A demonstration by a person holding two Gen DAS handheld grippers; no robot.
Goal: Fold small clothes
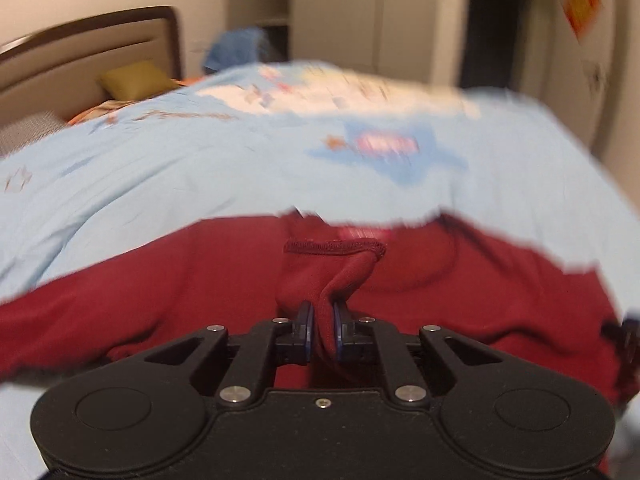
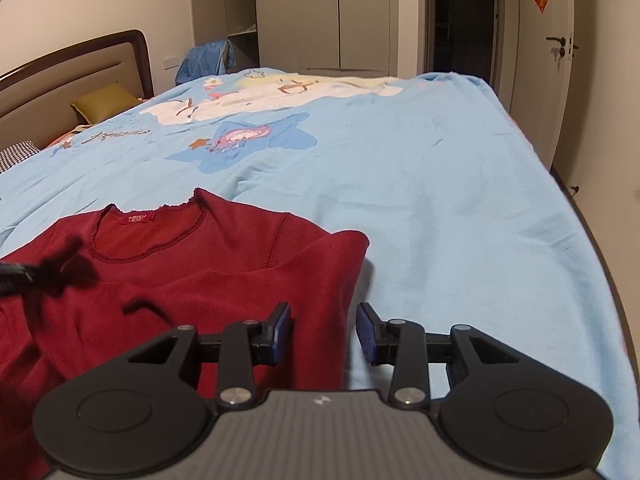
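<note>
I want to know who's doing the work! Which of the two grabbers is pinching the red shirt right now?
The left gripper. Its jaws are pinched shut on a bunched fold of the red shirt. The right gripper hangs open over the shirt's edge, with nothing squeezed between its blue pads.

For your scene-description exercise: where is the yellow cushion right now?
In the right wrist view the yellow cushion sits far left, leaning against the headboard at the head of the bed, beyond the blue bedspread.
</note>
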